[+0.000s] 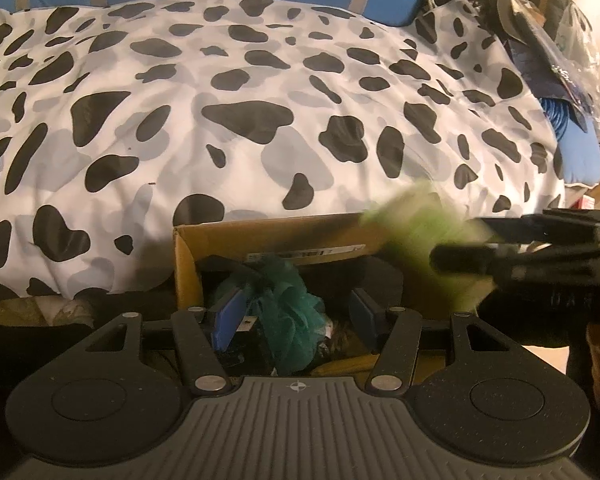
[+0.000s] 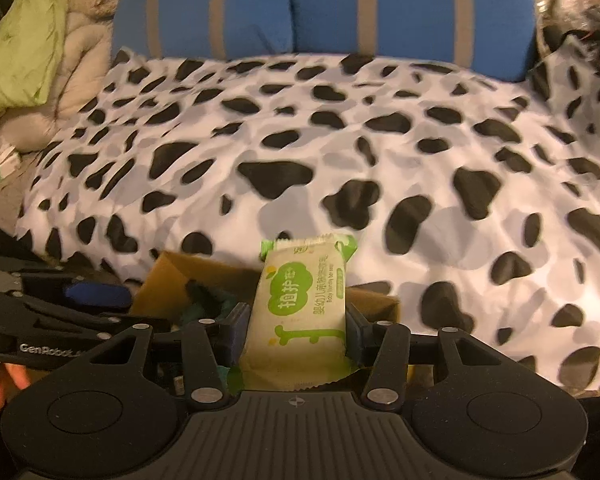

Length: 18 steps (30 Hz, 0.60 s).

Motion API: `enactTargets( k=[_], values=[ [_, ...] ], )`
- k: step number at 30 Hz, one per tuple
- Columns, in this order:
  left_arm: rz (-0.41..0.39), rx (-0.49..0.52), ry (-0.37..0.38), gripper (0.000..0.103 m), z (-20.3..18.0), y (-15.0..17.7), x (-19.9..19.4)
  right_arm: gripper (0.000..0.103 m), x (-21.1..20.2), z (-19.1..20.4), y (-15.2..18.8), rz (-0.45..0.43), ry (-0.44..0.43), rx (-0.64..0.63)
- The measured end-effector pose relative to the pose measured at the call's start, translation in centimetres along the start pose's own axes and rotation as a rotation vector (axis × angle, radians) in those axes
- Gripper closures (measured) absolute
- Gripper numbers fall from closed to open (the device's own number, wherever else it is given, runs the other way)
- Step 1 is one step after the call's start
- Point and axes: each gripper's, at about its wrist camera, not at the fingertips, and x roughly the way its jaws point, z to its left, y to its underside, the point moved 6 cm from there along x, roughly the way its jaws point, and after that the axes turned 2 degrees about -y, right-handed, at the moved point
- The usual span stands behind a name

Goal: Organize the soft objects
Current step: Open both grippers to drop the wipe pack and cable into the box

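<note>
My bed carried everything, under a white duvet blotched with black and grey cow spots, with blue cushions striped in grey along its far edge. At the near edge of the bed stood an open cardboard box, a printed barcode label stuck on its inner far wall, too small to read.

Inside the box lay a teal mesh bath pouf, ruffled and loosely bunched. My left tongs hung over it with the blue pads apart, the pouf between them but not squeezed.

My right tongs stood over the box's near right corner with a pack of soap upright between the pads. Whether they pressed on it I could not tell. The wrapper was cream with green leaf shapes, large Chinese characters, and a line reading "Baby laundry bar soap". From the left camera the pack was only a green blur.

"GenRobot" was printed in white on the left tongs' body.
</note>
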Motion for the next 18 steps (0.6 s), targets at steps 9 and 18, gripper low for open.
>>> enactTargets(
  k=[9,18],
  values=[
    [-0.004,0.005,-0.026,0.046,0.4,-0.1,-0.2,0.003,1.5,0.8,0.7,0.085,0.035,-0.042],
    [0.000,0.031,-0.062,0.045,0.3,-0.1,0.1,0.000,1.8,-0.3,1.1,0.112,0.078,-0.006]
  ],
)
